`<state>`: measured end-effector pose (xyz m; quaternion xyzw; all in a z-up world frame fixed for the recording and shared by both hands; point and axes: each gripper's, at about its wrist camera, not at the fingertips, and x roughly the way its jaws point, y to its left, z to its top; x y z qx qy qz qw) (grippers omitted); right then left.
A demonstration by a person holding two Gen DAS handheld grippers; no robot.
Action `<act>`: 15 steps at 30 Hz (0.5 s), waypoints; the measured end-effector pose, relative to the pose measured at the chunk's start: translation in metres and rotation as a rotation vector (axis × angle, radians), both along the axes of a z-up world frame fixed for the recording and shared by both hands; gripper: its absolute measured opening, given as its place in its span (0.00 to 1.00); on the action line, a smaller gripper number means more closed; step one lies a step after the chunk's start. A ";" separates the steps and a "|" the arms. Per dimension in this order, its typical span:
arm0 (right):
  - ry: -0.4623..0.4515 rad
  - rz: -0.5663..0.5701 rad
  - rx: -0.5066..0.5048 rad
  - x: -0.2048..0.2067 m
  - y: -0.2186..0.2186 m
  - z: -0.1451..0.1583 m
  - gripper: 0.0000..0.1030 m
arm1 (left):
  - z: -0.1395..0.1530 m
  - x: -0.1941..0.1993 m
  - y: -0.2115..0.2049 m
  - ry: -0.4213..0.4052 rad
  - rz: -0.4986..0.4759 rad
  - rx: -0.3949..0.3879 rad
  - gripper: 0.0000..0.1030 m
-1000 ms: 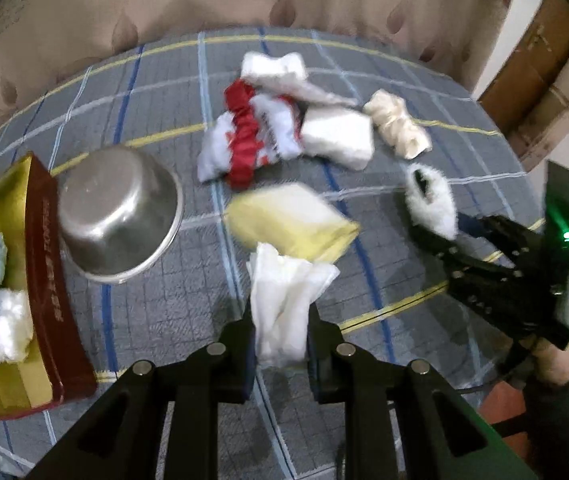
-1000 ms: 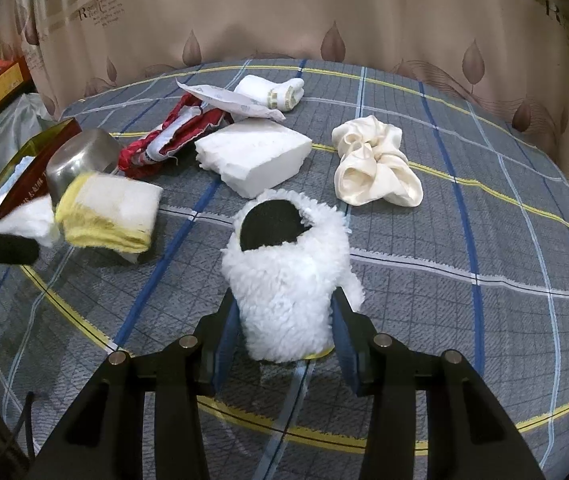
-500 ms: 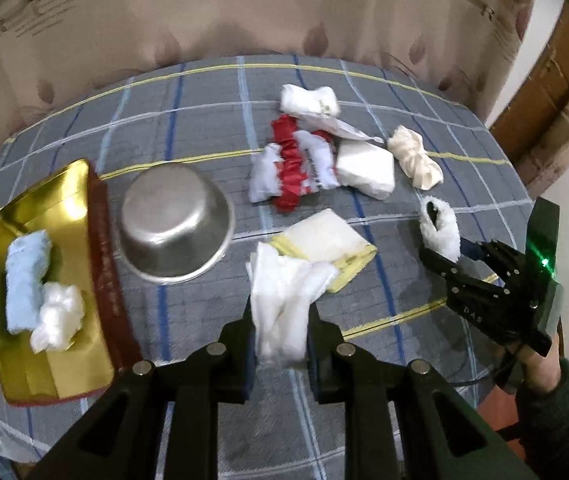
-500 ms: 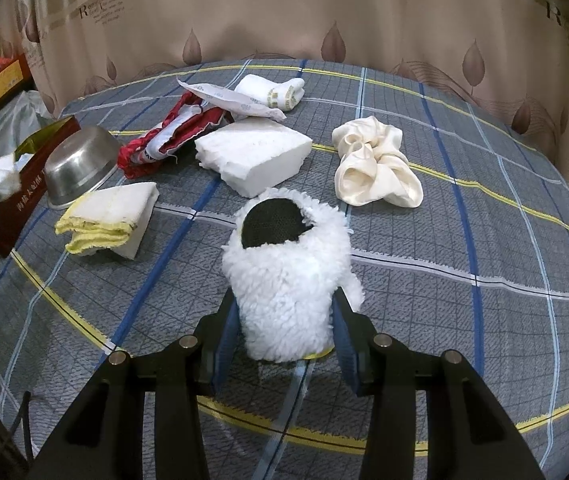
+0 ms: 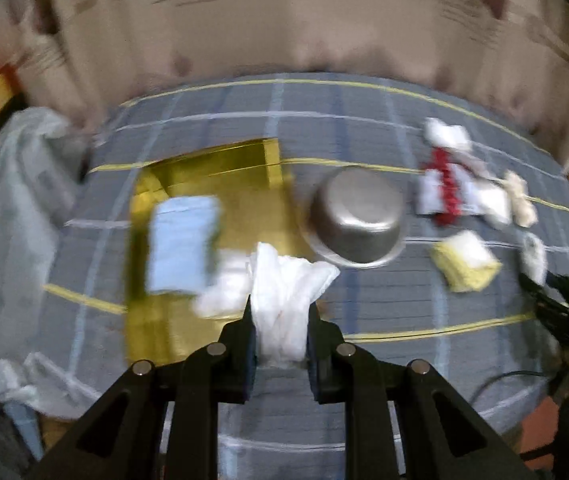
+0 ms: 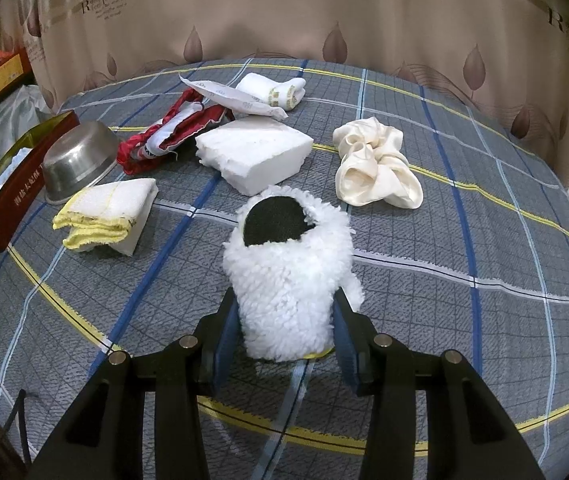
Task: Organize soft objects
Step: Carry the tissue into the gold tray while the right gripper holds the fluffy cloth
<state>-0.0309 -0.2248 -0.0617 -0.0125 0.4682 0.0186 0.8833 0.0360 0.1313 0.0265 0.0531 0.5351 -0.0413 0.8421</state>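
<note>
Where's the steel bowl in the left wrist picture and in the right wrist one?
Left wrist view: steel bowl right of centre, upside down, beside the gold tray.
Right wrist view: steel bowl at far left, next to that tray.
Shared landmark: the folded yellow-edged cloth near it.

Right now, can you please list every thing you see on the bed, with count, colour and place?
tissue: 1, white, in left gripper, over tray
fluffy pouch: 1, white with dark opening, in right gripper, on bedspread
tray: 1, gold inside, red outside, left side
blue cloth: 1, light blue, in tray
white wad: 1, in tray, blurred
bowl: 1, steel, beside tray
folded cloth: 1, white and yellow, near bowl
foam block: 1, white, centre
red-white cloth: 1, behind block
paper packet: 1, white, far side
socks: 1 roll, white, far side
scrunchie: 1, cream, right
bedspread: 1, grey plaid
left gripper: 1, black, shut
right gripper: 1, black, shut
</note>
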 end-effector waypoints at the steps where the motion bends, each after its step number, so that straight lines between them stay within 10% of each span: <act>1: 0.000 0.000 -0.001 0.000 0.000 0.000 0.41 | -0.001 0.001 0.009 0.002 0.020 0.012 0.19; 15: 0.000 -0.002 -0.040 0.000 0.005 -0.001 0.41 | -0.054 0.028 0.078 0.012 0.199 0.050 0.22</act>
